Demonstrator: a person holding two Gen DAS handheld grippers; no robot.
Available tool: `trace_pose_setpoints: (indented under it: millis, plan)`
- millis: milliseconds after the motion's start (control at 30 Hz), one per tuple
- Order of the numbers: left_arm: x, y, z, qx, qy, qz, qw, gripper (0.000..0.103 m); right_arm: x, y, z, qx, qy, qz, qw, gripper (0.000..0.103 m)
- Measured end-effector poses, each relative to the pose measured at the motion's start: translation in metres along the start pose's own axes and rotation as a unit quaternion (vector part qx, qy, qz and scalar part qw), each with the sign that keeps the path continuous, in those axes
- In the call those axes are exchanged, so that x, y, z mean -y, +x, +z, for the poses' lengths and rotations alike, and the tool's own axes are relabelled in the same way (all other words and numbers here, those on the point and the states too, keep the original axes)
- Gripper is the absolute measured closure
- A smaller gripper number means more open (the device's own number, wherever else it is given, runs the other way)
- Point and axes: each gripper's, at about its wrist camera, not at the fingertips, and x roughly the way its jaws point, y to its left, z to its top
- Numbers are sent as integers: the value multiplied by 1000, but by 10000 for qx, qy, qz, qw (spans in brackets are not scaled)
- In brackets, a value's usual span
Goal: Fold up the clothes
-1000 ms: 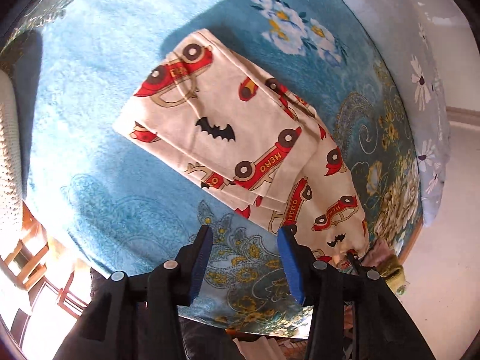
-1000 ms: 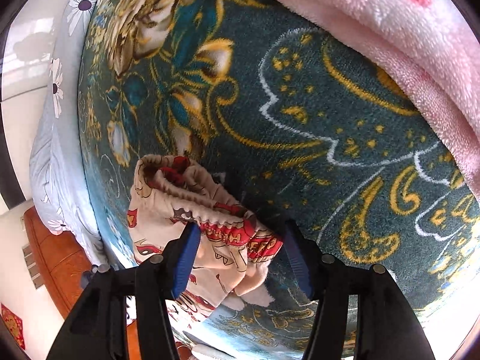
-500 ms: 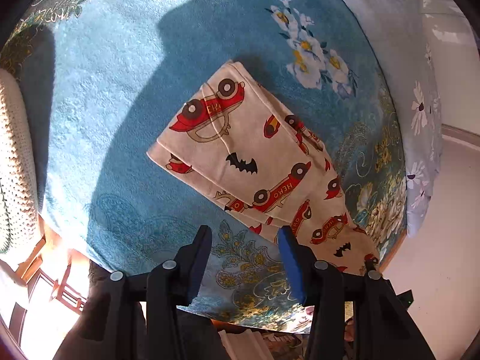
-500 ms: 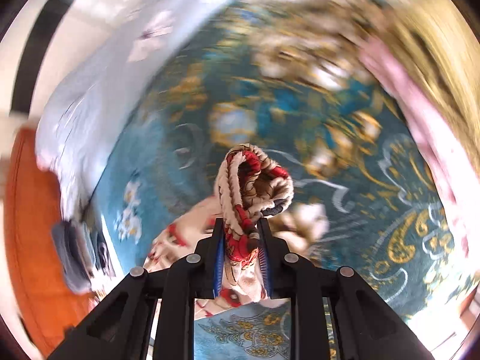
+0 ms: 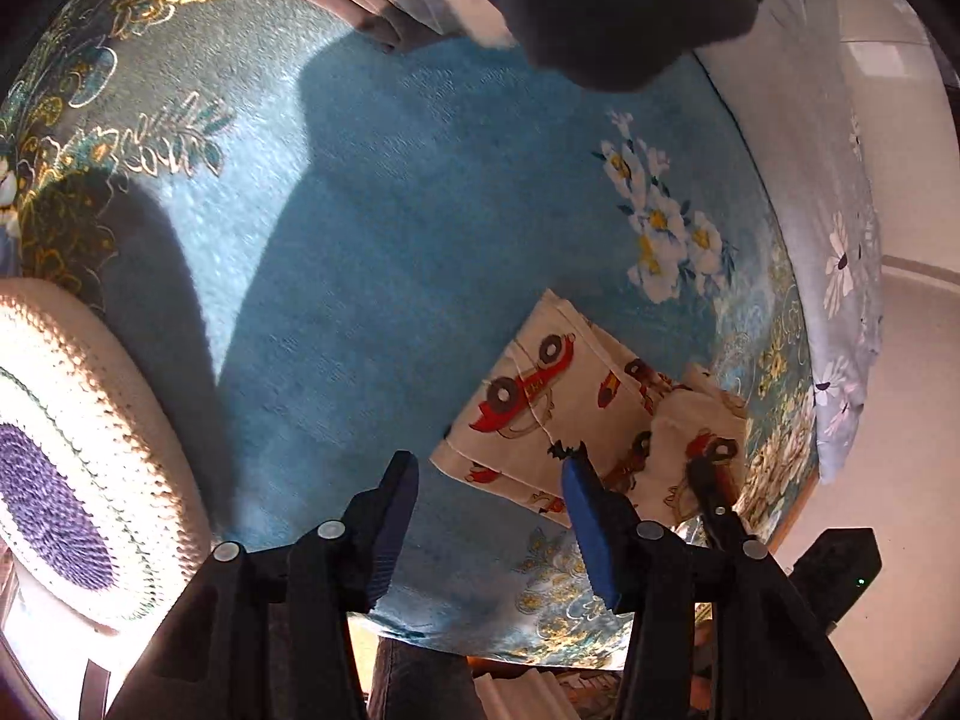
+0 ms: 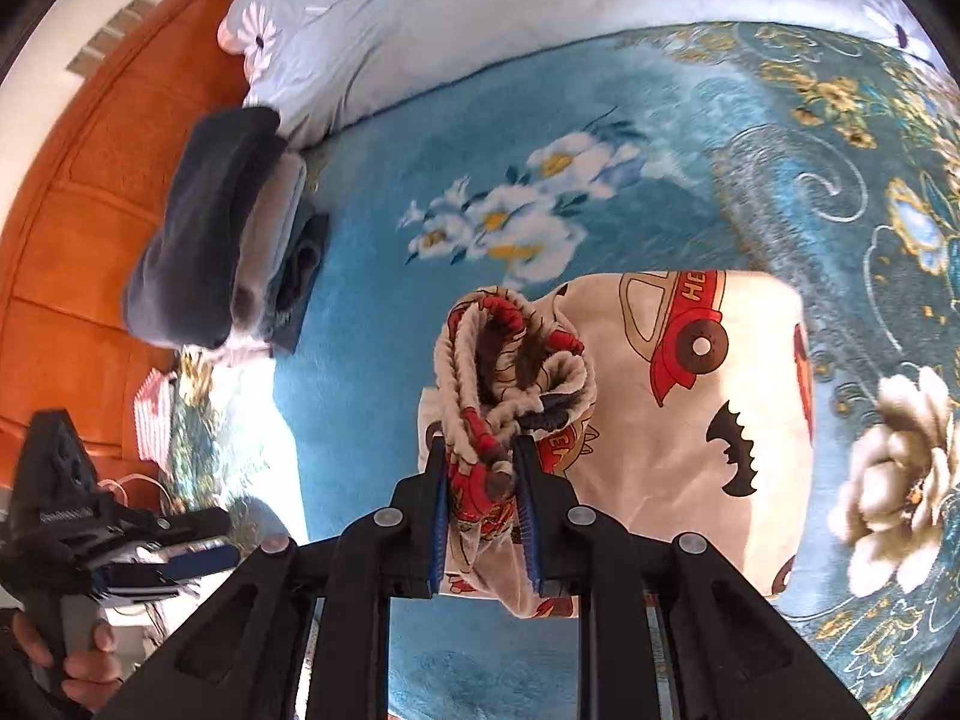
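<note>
The cream pants point(image 5: 558, 408) printed with red cars and bats lie partly folded on the blue floral blanket point(image 5: 372, 276). In the right wrist view my right gripper point(image 6: 483, 480) is shut on the bunched elastic waistband point(image 6: 510, 360), holding it up over the flat part of the pants point(image 6: 690, 420). My left gripper point(image 5: 489, 492) hovers open just off the pants' near-left corner, touching nothing. The left gripper point(image 6: 168, 558) also shows in the right wrist view at the lower left, held by a hand point(image 6: 78, 660).
A stack of folded clothes point(image 6: 228, 228) sits at the blanket's far edge by the orange headboard point(image 6: 78, 180). A light floral duvet point(image 6: 480, 18) borders the blanket. A crocheted cushion point(image 5: 60, 450) lies to the left of my left gripper.
My right gripper shut on the waistband, lifted it and carried it over the folded legs. My left gripper, still open, drew back and swung left, so the pants now sit lower right.
</note>
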Motion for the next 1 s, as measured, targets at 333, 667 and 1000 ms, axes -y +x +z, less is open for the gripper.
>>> trace_pose_setpoints:
  millis: [333, 667, 1000]
  plan:
    - [-17, 25, 23, -341, -29, 47, 9994, 46, -28, 36, -33, -797, -338, 501, 9950, 54]
    - [61, 94, 7, -960, 1380, 343, 9852, 43, 116, -20, -42, -210, 1725, -394, 9840, 54]
    - [76, 158, 15, -834, 2386, 1859, 9495, 39, 156, -21, -61, -268, 2112, -637, 9750, 54]
